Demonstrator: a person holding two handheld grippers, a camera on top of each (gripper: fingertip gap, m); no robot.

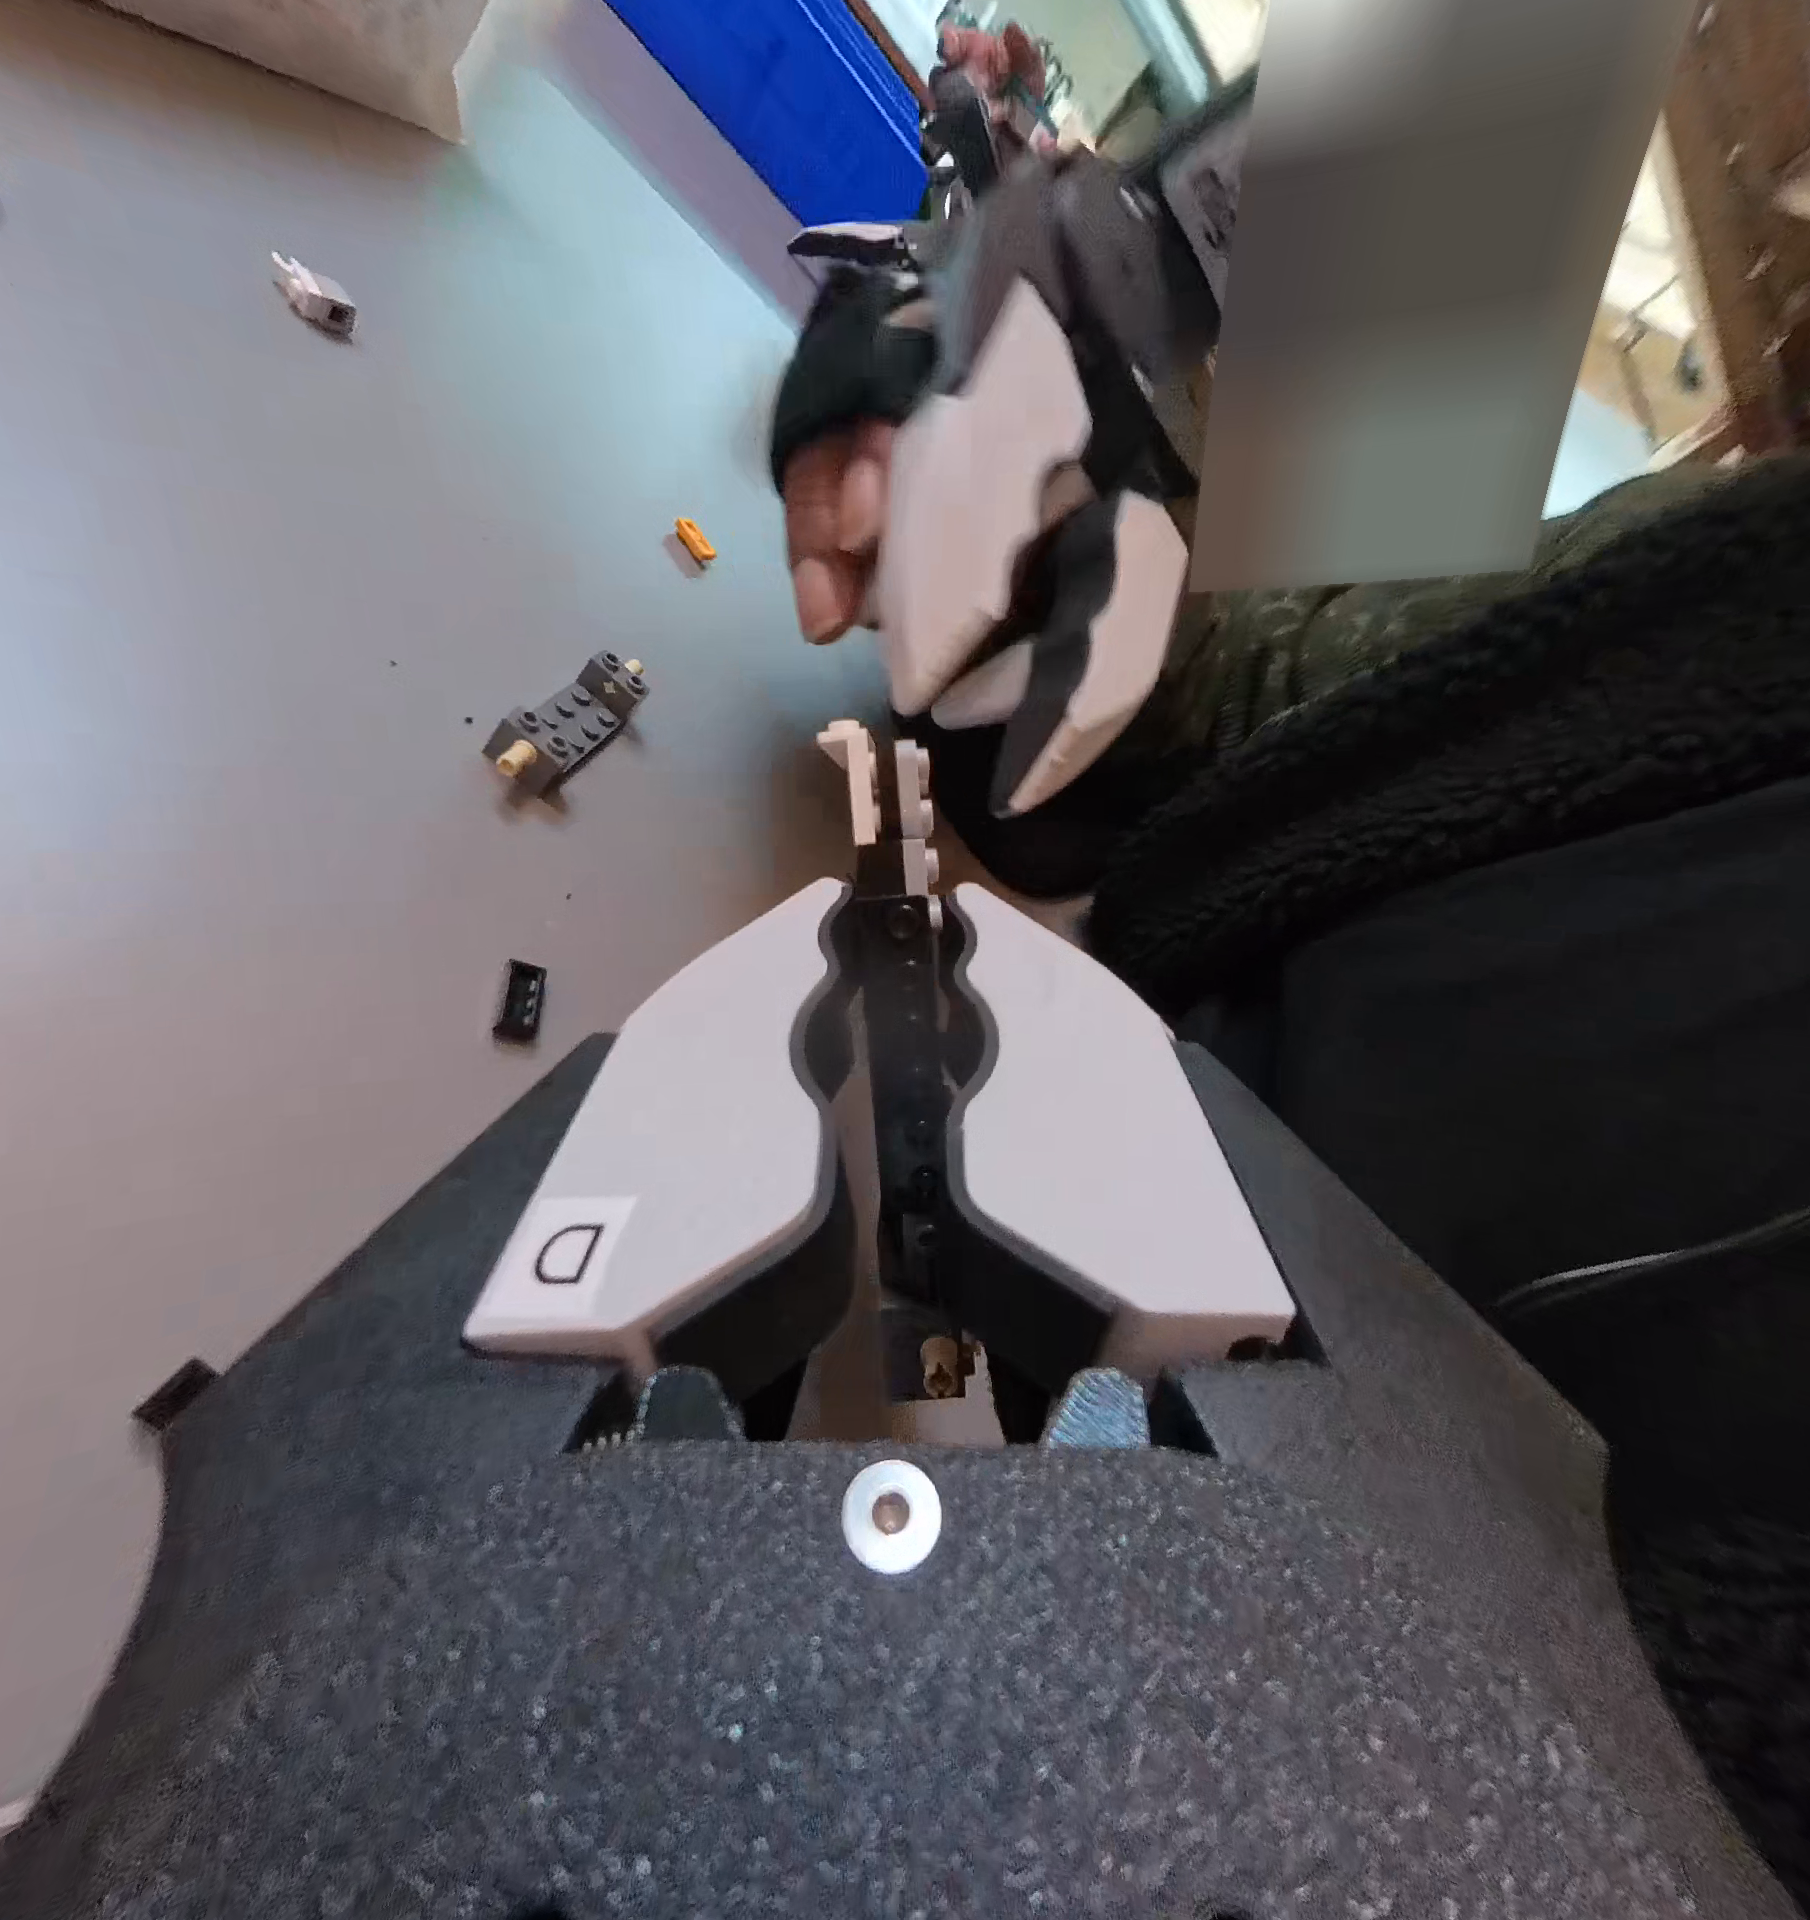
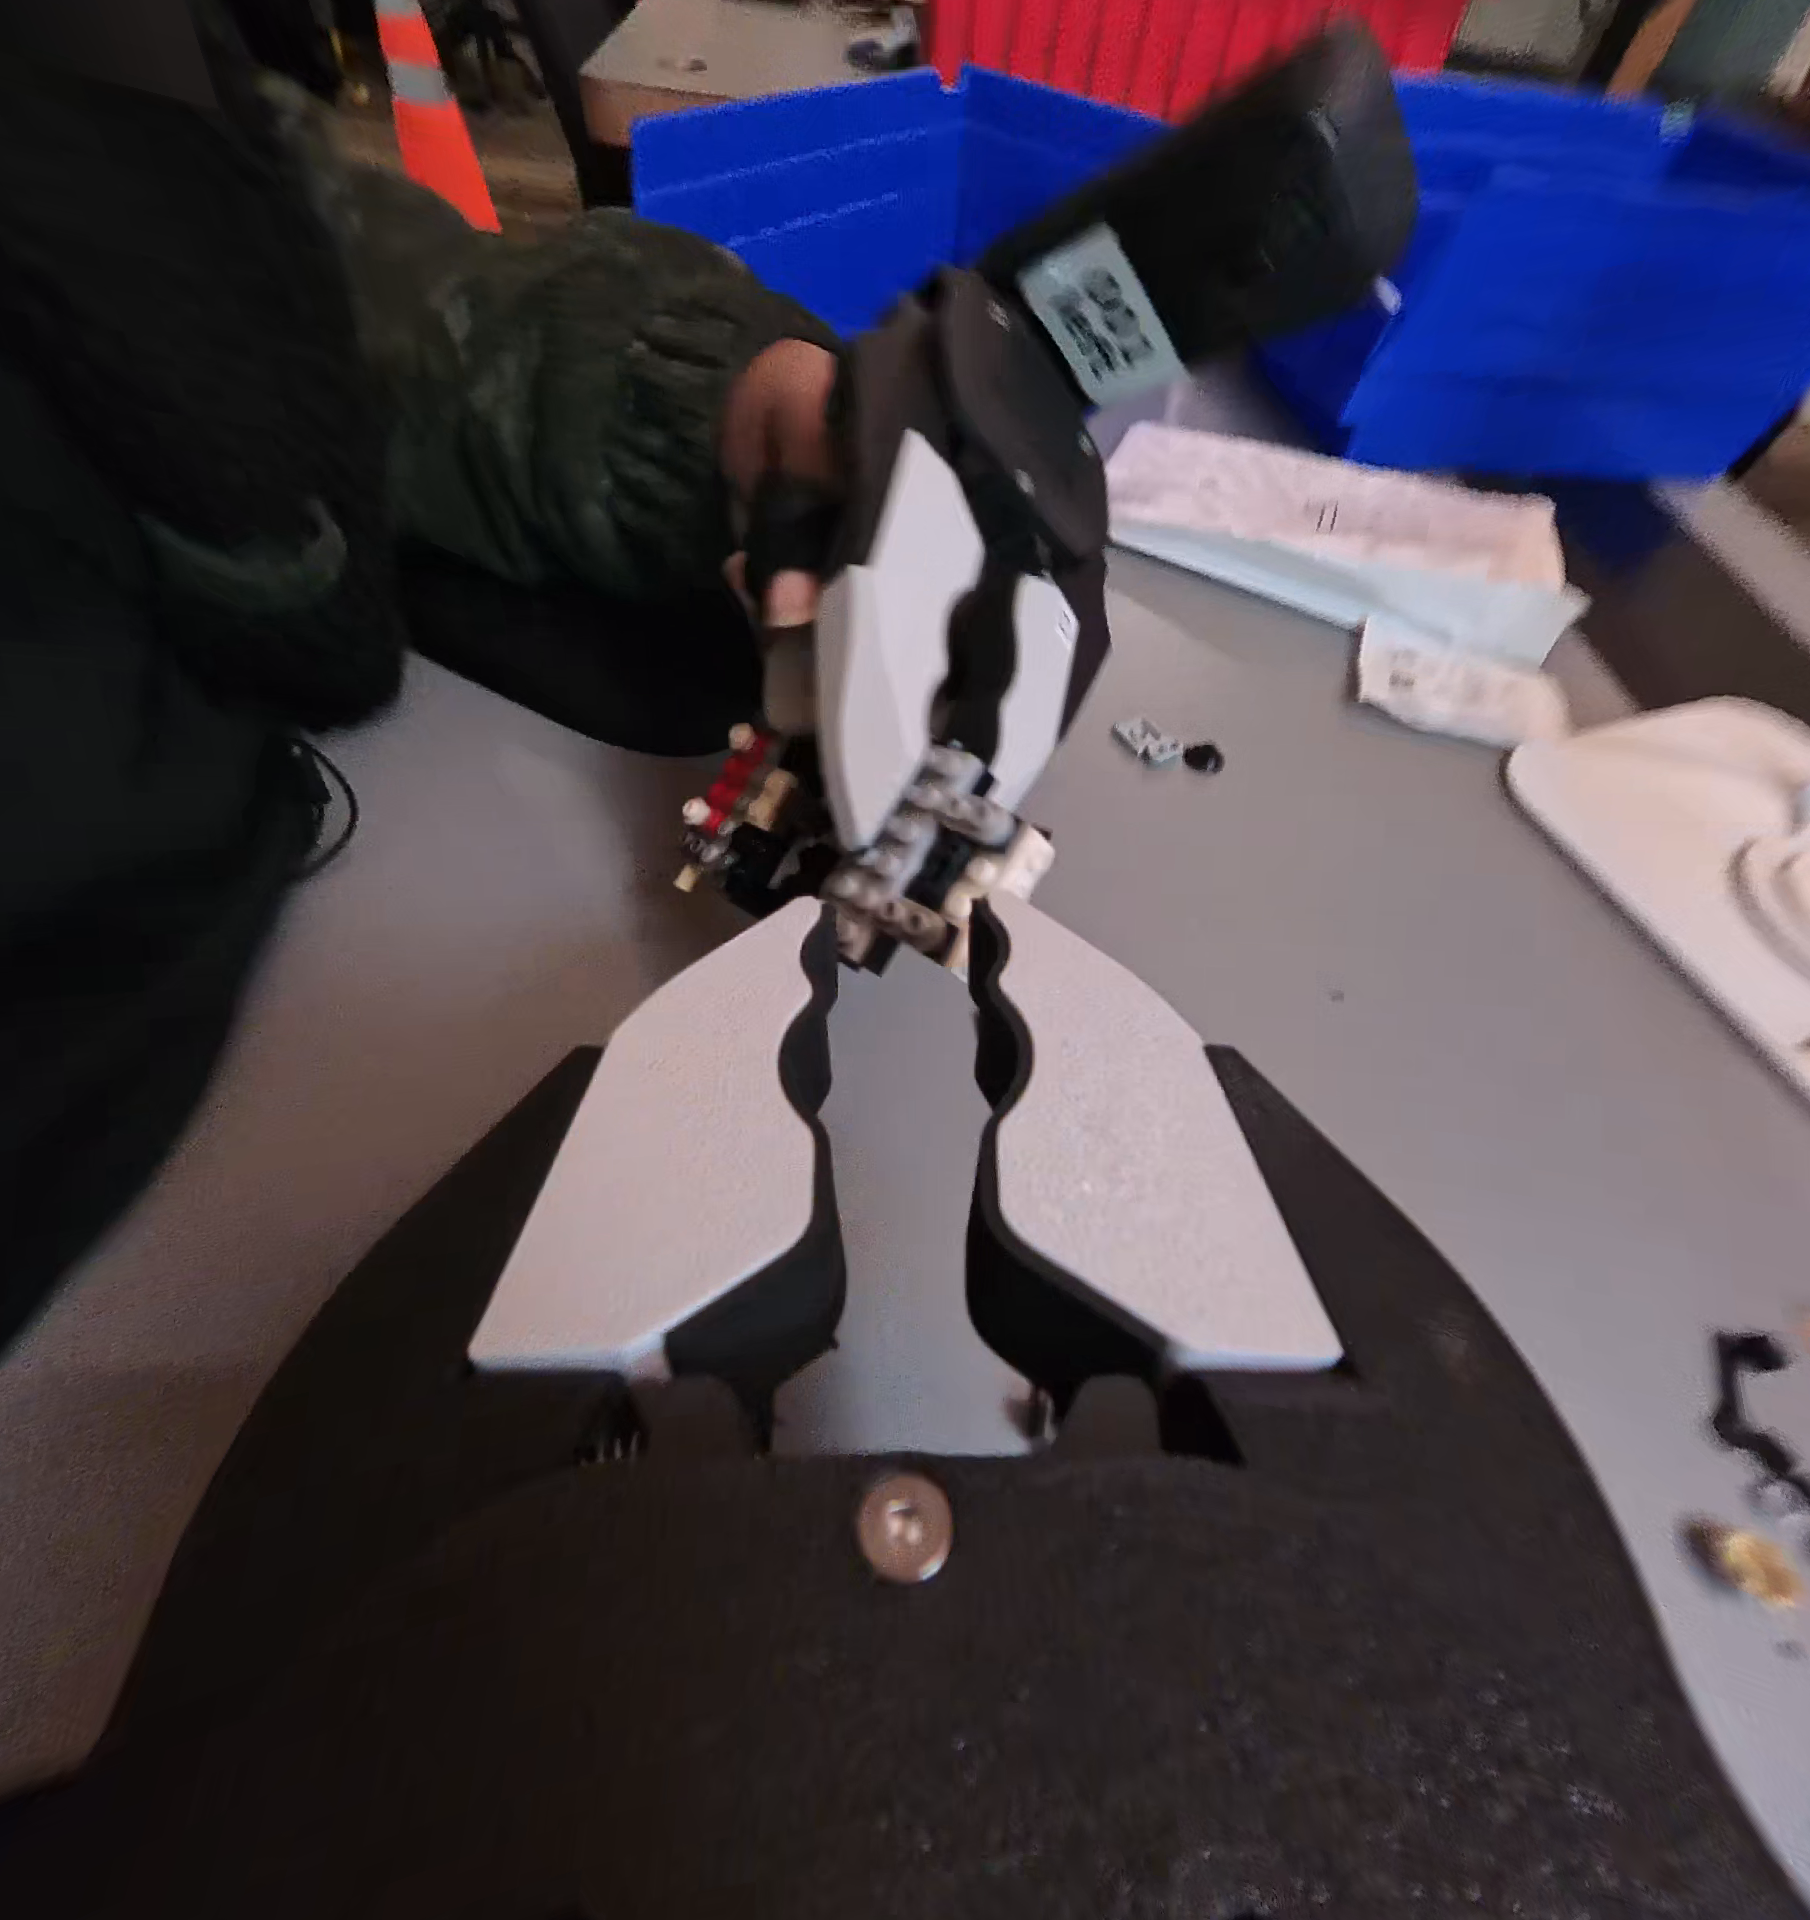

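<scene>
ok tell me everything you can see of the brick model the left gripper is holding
The brick model is a small build of a long black studded core with light grey plates at its front end and red and tan bits on one side. The left gripper clamps it edge-on, both fingers pressed on its sides, off the grey table. The right gripper stands open at its front end.

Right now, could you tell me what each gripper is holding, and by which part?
The left gripper clamps a black and grey brick model along its long black body. The right gripper stands open at the model's grey end, holding nothing.
</scene>
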